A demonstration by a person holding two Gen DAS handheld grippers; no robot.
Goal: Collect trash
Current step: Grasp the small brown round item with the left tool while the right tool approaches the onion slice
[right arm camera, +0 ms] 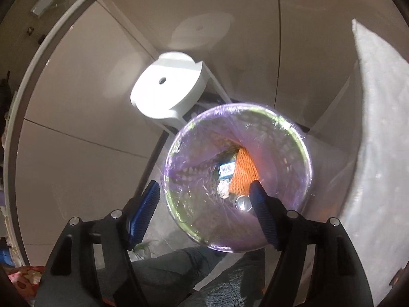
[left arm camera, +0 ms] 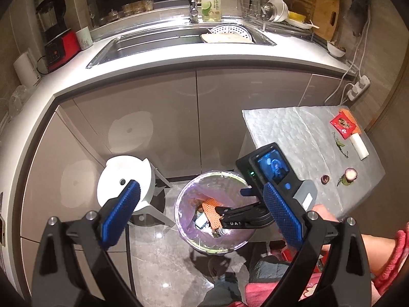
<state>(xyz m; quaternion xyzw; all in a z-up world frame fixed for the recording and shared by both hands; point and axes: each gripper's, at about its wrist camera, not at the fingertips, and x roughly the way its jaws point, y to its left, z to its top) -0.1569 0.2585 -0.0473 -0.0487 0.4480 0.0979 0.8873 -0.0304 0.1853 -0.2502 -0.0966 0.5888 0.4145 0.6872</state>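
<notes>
The kitchen counter (left arm camera: 163,58) is curving across the far side, with the sink (left arm camera: 158,42) sunk into it and a dish soap bottle (left arm camera: 211,5) standing at the sink's back edge. Nearer, a low table under a grey cover (left arm camera: 301,138) is carrying the remaining trash: a red packet (left arm camera: 343,124) is lying at its far right corner, a white piece (left arm camera: 359,146) just beside it, and a cut vegetable stub (left arm camera: 349,174) near the right edge. On the floor between the white stool (left arm camera: 127,179) and the table, the lined trash bin (right arm camera: 294,133) is sitting with an orange foam net (right arm camera: 244,174), a blue barcoded box (right arm camera: 226,170) and a can (right arm camera: 242,202) inside. The right gripper (right arm camera: 204,197) is hanging over the bin with its jaws standing wide and nothing between them. The left gripper (left arm camera: 202,197) is hovering alongside, jaws likewise wide and empty.
</notes>
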